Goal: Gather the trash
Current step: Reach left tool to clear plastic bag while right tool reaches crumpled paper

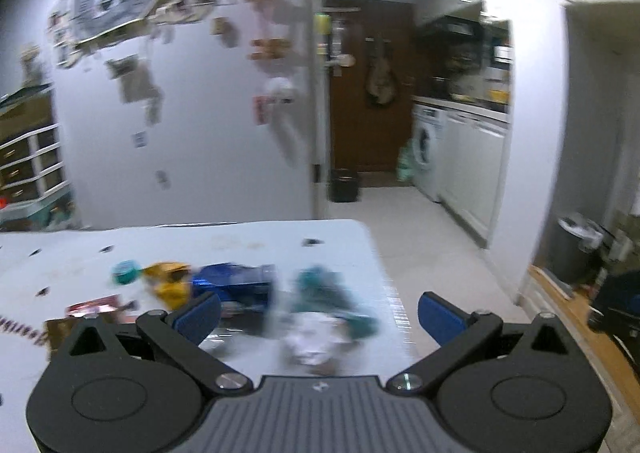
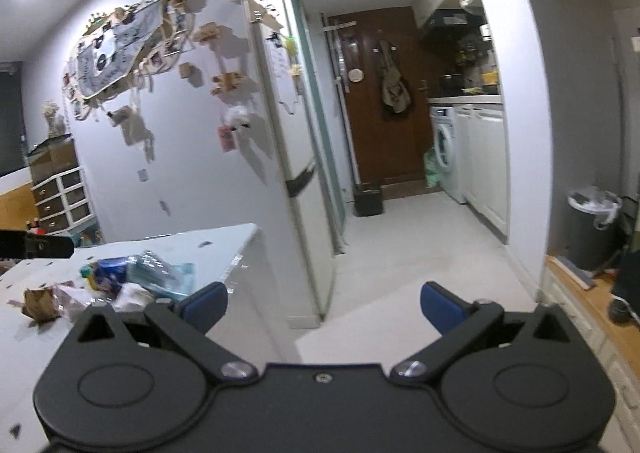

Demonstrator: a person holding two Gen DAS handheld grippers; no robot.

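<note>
Crumpled plastic and paper make up the trash, and we find it heaped near the right end of the white table (image 1: 248, 245): a clear squashed bottle (image 2: 160, 271), a blue wrapper (image 1: 236, 279), a yellow wrapper (image 1: 170, 283), a small teal cap (image 1: 126, 272), a white tissue wad (image 1: 316, 339) with something teal-green (image 1: 328, 289) beside it, and, further left, a brown paper scrap (image 2: 38, 303). Motion blur in the left wrist view smears the pieces, so we cannot tell exactly which ones touch. Our left claw (image 1: 318, 315) hangs above the near side of the heap with its blue pads set wide apart and nothing between them; the tissue wad and the teal-green piece lie roughly between the spread fingers in that view. Our right claw (image 2: 324, 307) is also spread wide and empty, held off the right edge of the table and pointed down the corridor, over the floor. We judge that we are at the approach step, with no piece picked up yet. A grey lined bin (image 2: 592, 229) stands well apart, by the wall on the right, and looks the likely place for the trash. Next we would lower the left claw onto one light piece, probably the tissue wad, and pinch gently, since such thin stuff can slide or drag its neighbours along.
</note>
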